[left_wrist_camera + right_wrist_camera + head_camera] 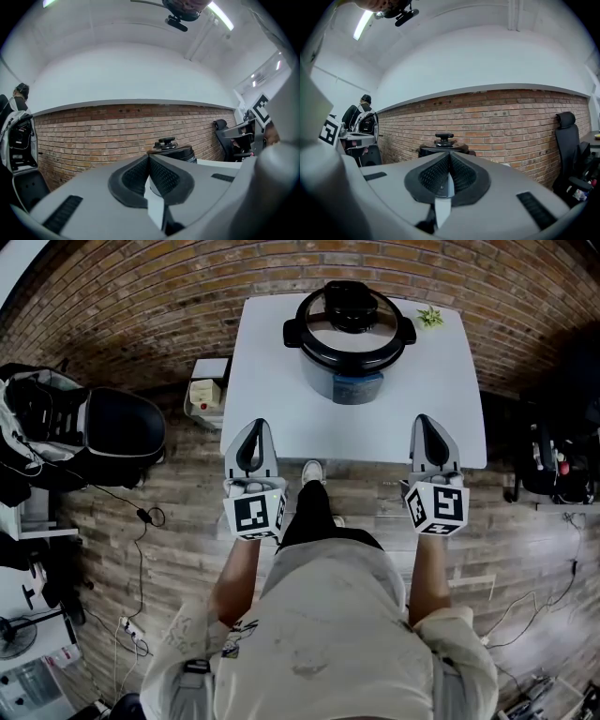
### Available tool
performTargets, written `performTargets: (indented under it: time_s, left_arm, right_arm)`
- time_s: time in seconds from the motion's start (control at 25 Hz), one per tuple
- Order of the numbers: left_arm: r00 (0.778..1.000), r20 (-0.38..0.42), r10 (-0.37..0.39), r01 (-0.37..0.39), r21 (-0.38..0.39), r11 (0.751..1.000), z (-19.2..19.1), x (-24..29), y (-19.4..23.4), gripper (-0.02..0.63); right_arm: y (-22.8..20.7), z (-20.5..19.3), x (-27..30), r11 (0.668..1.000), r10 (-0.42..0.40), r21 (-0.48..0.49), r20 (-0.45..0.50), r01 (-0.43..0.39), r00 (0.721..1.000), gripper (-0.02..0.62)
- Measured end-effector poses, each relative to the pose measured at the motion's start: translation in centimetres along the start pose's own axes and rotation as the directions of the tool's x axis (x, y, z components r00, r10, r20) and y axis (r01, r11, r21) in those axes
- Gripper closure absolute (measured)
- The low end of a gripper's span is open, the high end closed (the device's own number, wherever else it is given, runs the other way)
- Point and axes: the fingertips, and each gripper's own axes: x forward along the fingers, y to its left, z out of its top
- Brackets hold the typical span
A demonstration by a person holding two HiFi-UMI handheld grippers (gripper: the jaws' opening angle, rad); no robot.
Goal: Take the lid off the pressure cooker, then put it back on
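table [281, 381]: pressure cooker [345, 382] at far centre, likely heavy, rigid | lid [323, 334] seated, stiff, probably slick metal | best hold: top knob [351, 294] | left tool [253, 427], right tool [427, 422]: near edge, both closed, empty

no readable text, label or number anywhere.

Table [281, 409]: brick wall [141, 296] behind its far edge. Pressure cooker [347, 382] at the middle of the far edge, lid [349, 326] on it. Small plant [430, 317] in the far right corner, apart from the cooker. My left gripper [253, 425] is over the near edge by the left corner, my right gripper [424, 420] toward the right corner.
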Motion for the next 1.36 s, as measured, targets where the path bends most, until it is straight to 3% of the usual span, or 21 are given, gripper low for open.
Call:
performTargets:
  time_s: [0.28, 1.36]
  left_arm:
    - [1.000, 0.005, 0.001, -0.001, 0.000, 1.000, 0.3, 0.0, -0.2, 0.591]
    - [1.000, -0.005, -0.016, 0.016, -0.021, 1.000, -1.3, 0.7, -0.5, 0.591]
  right_arm:
    - [-0.2, 0.1, -0.2, 1.000, 0.001, -0.002, 0.036, -0.001, 0.999, 0.578]
    - [0.7, -1.4, 0.9, 0.999, 0.024, -0.026, -0.025, -0.025, 0.999, 0.578]
